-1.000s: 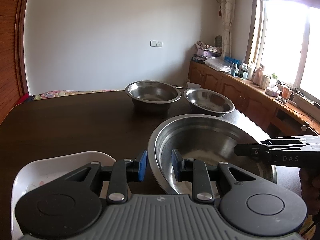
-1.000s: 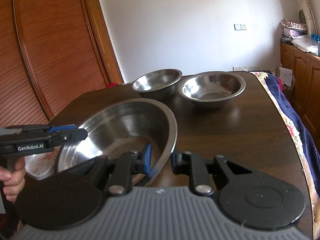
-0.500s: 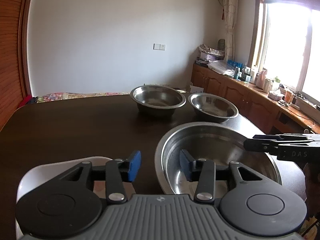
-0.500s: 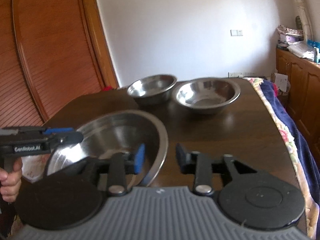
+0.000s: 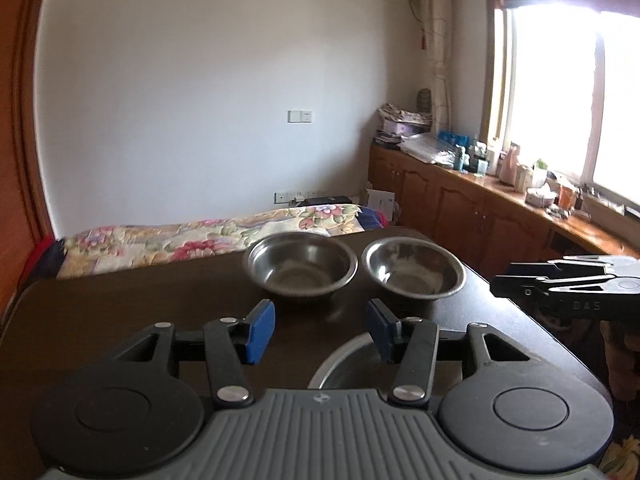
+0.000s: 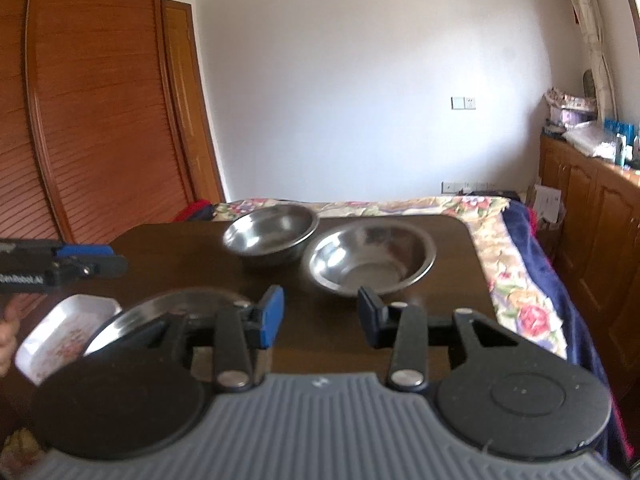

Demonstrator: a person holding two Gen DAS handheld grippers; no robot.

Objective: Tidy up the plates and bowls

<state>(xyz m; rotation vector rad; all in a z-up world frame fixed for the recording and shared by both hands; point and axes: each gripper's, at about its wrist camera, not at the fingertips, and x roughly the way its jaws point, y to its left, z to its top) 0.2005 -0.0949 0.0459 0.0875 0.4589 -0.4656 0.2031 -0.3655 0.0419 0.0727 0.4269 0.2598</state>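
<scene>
Low in the left wrist view, a large steel bowl rests on the dark table, mostly hidden behind my left gripper. That gripper's jaws are opening, with nothing between them. My right gripper also stands open and empty above the table. The large bowl lies to its left, next to a white flowered dish. Two smaller steel bowls stand side by side near the far edge. Each gripper shows in the other's view: the right gripper and the left gripper.
A bed with a floral cover runs along the table's far side and a blue blanket along its right edge. Wooden cabinets with clutter stand under the window. Louvred wooden doors fill the left. A hand holds the left gripper.
Both grippers were closed over the large bowl's rim; both have opened, let it go, and lifted up and back. The bowl now sits lower in both views.
</scene>
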